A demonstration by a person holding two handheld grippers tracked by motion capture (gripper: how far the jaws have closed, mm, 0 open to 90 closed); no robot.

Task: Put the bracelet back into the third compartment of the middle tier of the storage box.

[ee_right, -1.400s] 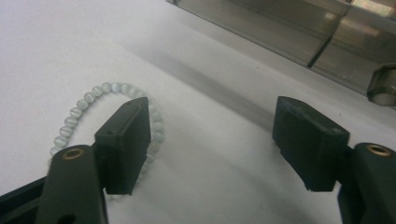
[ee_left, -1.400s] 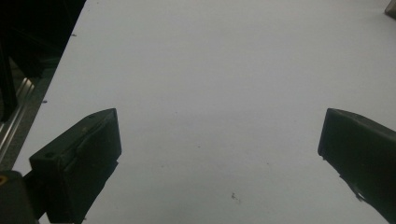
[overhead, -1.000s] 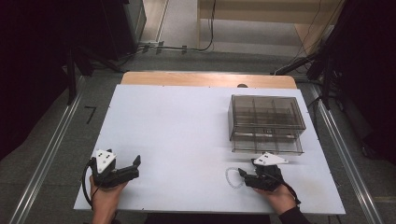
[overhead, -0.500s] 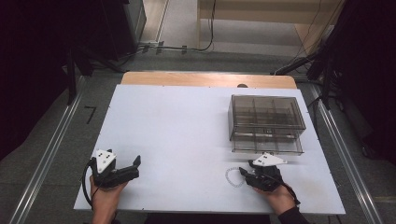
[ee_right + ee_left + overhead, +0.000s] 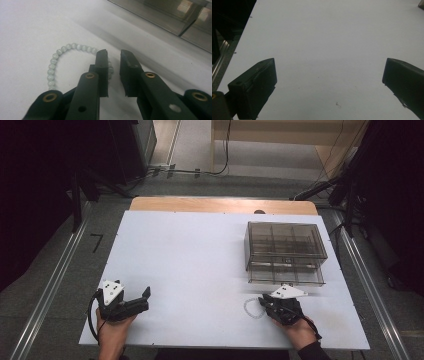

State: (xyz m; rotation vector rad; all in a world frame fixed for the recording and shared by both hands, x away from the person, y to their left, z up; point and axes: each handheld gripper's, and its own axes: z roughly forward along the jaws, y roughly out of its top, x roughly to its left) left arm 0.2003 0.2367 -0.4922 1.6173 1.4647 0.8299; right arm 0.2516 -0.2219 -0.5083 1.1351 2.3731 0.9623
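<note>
Tabletop (image 5: 200,260), white and bare, surrounds the left gripper (image 5: 145,298), whose jaws stand wide apart with nothing between them. To its right, a loop of pale beads, the bracelet (image 5: 65,53), lies flat near the front edge. The right gripper (image 5: 113,56) sits at the loop's right side; its jaws have just been closing and are now narrow, one jaw over the beads, though whether they pinch them I cannot tell. Just beyond stands a smoky clear drawer box (image 5: 285,252).
</note>
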